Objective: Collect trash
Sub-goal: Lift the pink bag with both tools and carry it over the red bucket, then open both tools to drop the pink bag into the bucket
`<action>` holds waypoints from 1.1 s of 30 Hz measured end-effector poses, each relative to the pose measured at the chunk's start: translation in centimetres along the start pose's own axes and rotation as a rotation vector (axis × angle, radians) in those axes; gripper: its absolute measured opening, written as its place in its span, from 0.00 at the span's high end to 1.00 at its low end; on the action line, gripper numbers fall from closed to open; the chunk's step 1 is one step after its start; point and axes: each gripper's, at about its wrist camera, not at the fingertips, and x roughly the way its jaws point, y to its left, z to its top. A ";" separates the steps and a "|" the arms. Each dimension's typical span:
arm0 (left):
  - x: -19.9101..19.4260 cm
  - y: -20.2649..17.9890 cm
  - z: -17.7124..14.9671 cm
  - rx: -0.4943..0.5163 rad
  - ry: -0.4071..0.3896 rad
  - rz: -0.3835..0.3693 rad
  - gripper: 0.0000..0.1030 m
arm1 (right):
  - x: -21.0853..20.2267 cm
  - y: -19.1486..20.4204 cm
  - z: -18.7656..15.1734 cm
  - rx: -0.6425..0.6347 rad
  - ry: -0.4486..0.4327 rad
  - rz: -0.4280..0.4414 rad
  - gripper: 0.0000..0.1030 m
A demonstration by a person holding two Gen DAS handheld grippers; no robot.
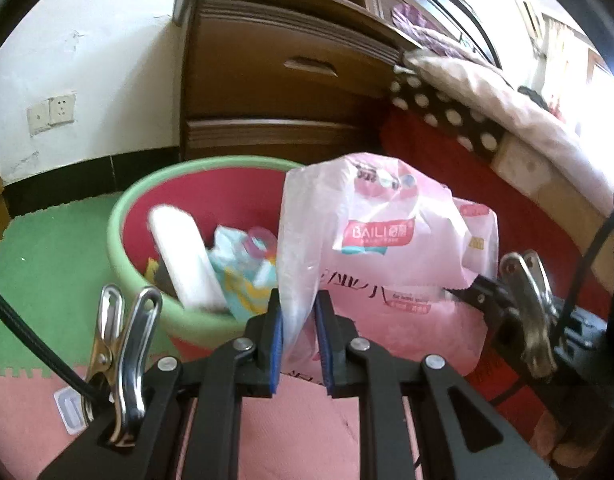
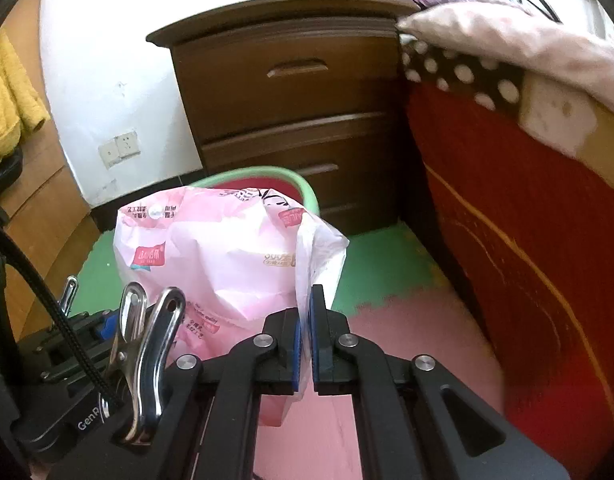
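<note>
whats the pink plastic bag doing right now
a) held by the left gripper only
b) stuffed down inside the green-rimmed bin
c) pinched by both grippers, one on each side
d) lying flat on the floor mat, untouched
c: the left gripper is shut on one edge of the pink plastic bag and the right gripper is shut on the other edge, next to the green-rimmed bin.

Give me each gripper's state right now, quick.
Left gripper: jaws shut on one edge of the pink plastic bag.
Right gripper: jaws shut on the same bag's other edge.
</note>
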 end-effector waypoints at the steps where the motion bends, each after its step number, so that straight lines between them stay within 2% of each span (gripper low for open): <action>1: 0.2 0.4 0.4 -0.007 -0.007 0.004 0.85 | 0.4 0.2 0.5 -0.002 -0.009 0.005 0.96; 8: 3.0 3.4 3.6 -0.062 -0.034 0.036 0.85 | 3.4 1.8 3.3 -0.028 -0.048 0.048 0.96; 14: 5.1 4.8 3.1 -0.080 -0.016 0.047 0.84 | 6.4 3.3 4.4 -0.066 -0.053 0.047 0.95; 18: 5.4 5.0 2.9 -0.075 -0.021 0.067 0.77 | 8.2 3.0 4.8 -0.040 -0.036 0.065 0.94; 21: 5.0 4.8 2.8 -0.064 -0.021 0.074 0.68 | 8.5 2.6 4.9 -0.023 -0.034 0.079 0.80; 23: 4.6 4.7 2.8 -0.066 -0.027 0.077 0.67 | 8.2 2.3 4.9 -0.015 -0.040 0.079 0.72; 27: 3.9 5.2 2.9 -0.098 -0.029 0.055 0.64 | 7.5 1.9 4.7 -0.006 -0.052 0.097 0.71; 33: 3.4 5.9 2.8 -0.114 -0.021 0.070 0.64 | 6.5 2.4 3.9 -0.026 -0.049 0.129 0.71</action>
